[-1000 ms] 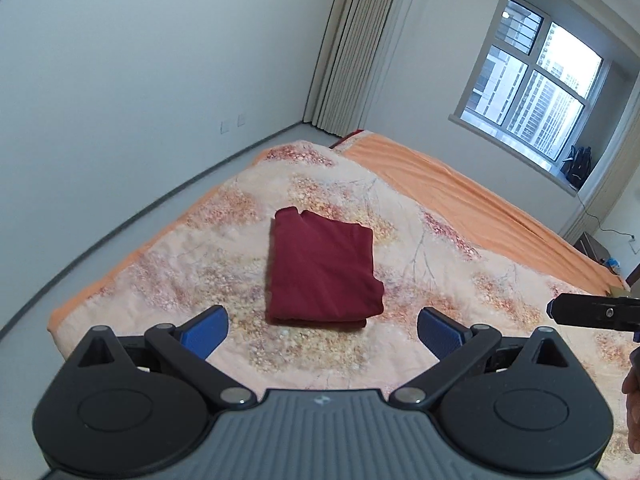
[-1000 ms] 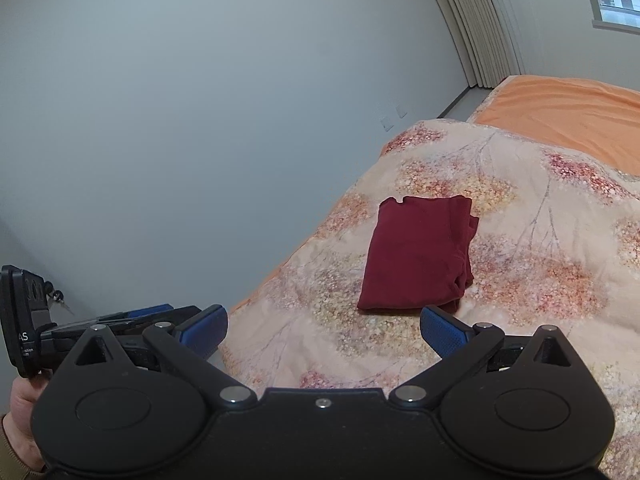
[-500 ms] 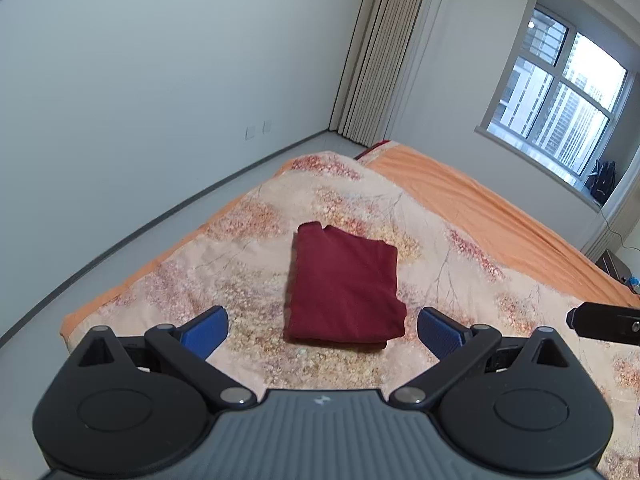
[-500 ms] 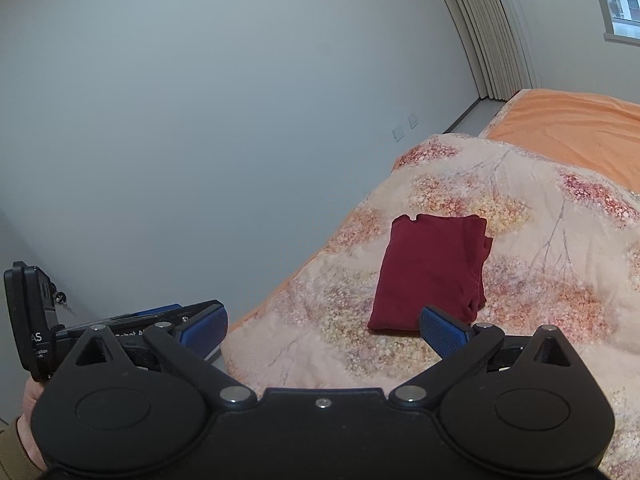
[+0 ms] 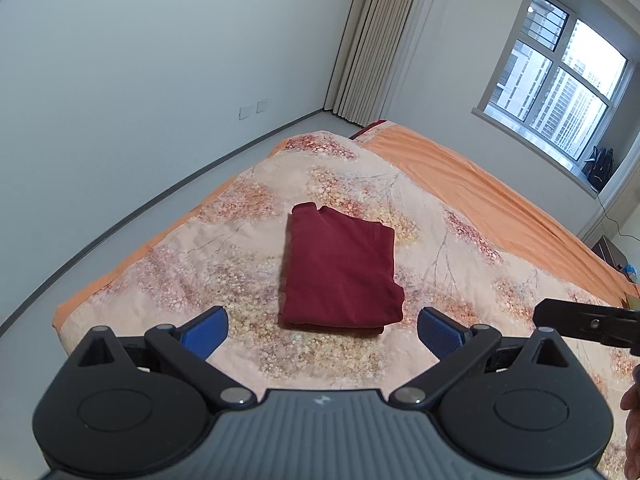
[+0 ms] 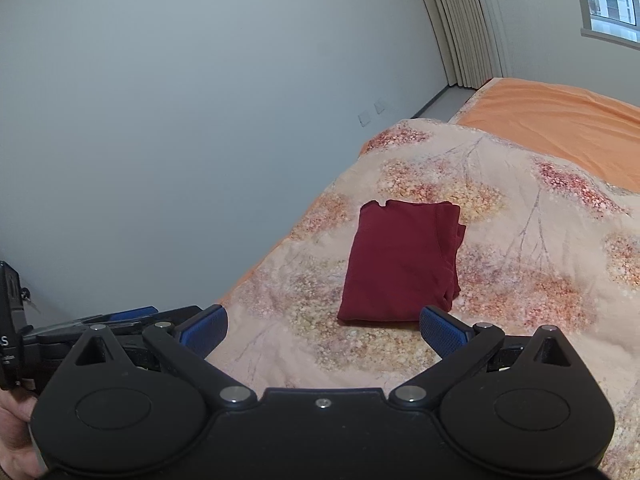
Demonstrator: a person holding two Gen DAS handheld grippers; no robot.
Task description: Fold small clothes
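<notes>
A dark red garment (image 5: 340,272) lies folded into a neat rectangle on the floral quilt (image 5: 248,248); it also shows in the right wrist view (image 6: 400,268). My left gripper (image 5: 322,330) is open and empty, held above the quilt just short of the garment's near edge. My right gripper (image 6: 322,330) is open and empty, also held back from the garment. The right gripper's body (image 5: 588,324) shows at the right edge of the left wrist view. The left gripper (image 6: 120,320) shows at the left of the right wrist view.
The quilt covers an orange bed sheet (image 5: 480,188). The bed's left edge (image 5: 120,276) drops to a grey floor along a white wall. A window (image 5: 560,80) and curtains (image 5: 376,48) stand at the far end. A black bag (image 5: 600,162) sits on the sill.
Both grippers have pulled back and up from the folded garment, so it looks smaller and farther off. The garment has not moved. Both grippers stay open.
</notes>
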